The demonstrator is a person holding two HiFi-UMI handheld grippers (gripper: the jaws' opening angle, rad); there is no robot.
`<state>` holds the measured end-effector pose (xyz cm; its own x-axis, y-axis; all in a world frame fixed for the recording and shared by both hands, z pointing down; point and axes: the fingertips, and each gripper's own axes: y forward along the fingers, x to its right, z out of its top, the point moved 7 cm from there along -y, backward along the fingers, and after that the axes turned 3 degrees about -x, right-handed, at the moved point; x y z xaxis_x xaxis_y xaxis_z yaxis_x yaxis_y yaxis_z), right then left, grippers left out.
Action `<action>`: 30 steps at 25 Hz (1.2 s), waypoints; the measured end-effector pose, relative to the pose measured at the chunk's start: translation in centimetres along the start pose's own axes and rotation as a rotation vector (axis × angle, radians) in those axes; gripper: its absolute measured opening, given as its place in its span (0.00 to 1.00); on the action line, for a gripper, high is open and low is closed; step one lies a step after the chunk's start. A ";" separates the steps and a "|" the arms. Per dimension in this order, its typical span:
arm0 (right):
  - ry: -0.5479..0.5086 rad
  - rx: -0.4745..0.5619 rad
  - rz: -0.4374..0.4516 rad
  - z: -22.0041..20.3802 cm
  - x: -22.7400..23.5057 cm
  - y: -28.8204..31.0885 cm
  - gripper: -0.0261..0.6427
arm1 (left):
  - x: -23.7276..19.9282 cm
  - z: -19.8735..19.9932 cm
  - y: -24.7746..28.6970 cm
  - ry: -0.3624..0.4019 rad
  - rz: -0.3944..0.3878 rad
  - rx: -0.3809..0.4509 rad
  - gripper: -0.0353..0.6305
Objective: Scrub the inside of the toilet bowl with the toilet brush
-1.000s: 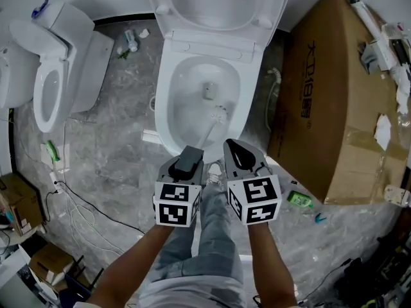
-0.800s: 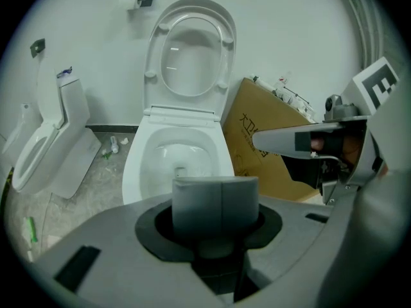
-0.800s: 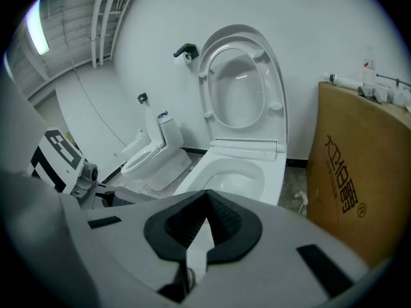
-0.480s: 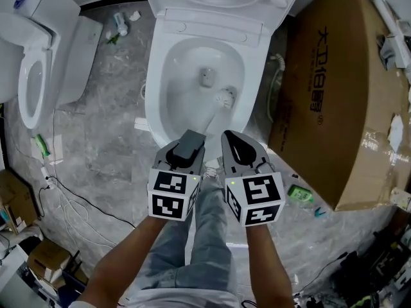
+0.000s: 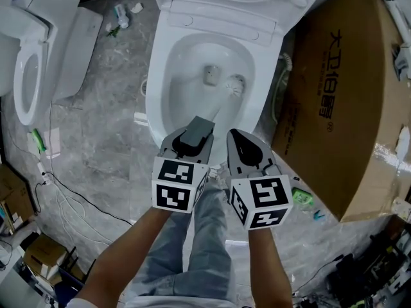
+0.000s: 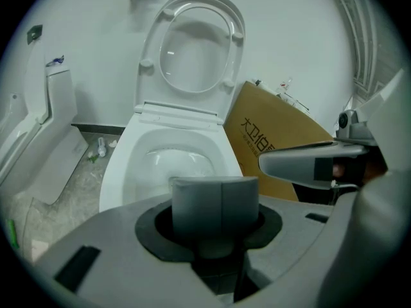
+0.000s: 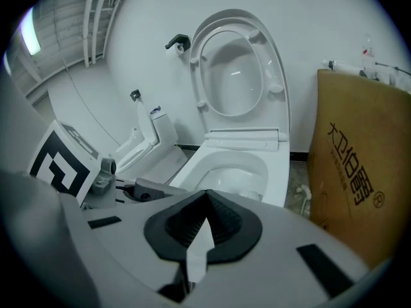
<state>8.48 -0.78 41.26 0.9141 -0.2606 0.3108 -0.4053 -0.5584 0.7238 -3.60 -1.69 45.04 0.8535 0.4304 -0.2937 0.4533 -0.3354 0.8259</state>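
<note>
Brush: toilet brush [image 5: 221, 102] is down inside the toilet bowl [image 5: 183, 69]. Its bristle head sits on the right inner wall, just beside the drain opening [image 5: 210, 74], and the handle slants back up to the left tongs.
Left tongs: left tongs [image 5: 192, 136] are clamped tight on the grey handle end. The left gripper view has that stub [image 6: 215, 201] sitting square between the dark pads, with the bowl straight ahead.
Right tongs: right tongs [image 5: 243, 147] are pressed together with nothing in them. They hang just beside the left pair, above the front rim, and their own view [image 7: 204, 201] shows the pads meeting at the tip.
Seat and lid: seat and lid [image 6: 196, 43] are both tipped up against the white wall.
Right of the bowl: there's a big cardboard box [image 5: 334, 101] with printed characters, standing close to the toilet's side.
Left of the bowl: a second white toilet [image 5: 29, 69] sits well apart.
Floor: the grey marbled floor [image 5: 109, 127] has loose cables [image 5: 70, 197] trailing at the left. A small green object [image 5: 300, 197] lies near the box's lower corner.
</note>
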 end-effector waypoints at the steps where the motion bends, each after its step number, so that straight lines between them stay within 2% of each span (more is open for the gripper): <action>1: 0.000 0.000 0.001 0.1 0.0 0.2 0.04 | -0.2 0.2 0.2 0.000 0.001 0.003 0.29; 15: -0.009 -0.024 0.003 -0.1 0.1 2.1 0.04 | -2.3 3.3 2.6 -0.016 0.024 0.053 0.29; 23: -0.023 -0.036 0.008 -0.2 0.1 2.7 0.04 | -4.0 4.9 2.7 -0.031 0.069 0.081 0.29; 30: -0.030 -0.037 0.015 -0.4 -0.1 2.6 0.04 | -5.3 4.7 1.7 -0.047 0.117 0.081 0.29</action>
<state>7.31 -1.90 43.35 0.9068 -0.2922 0.3038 -0.4176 -0.5251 0.7415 -6.13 -8.48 45.71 0.9121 0.3453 -0.2210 0.3673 -0.4489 0.8146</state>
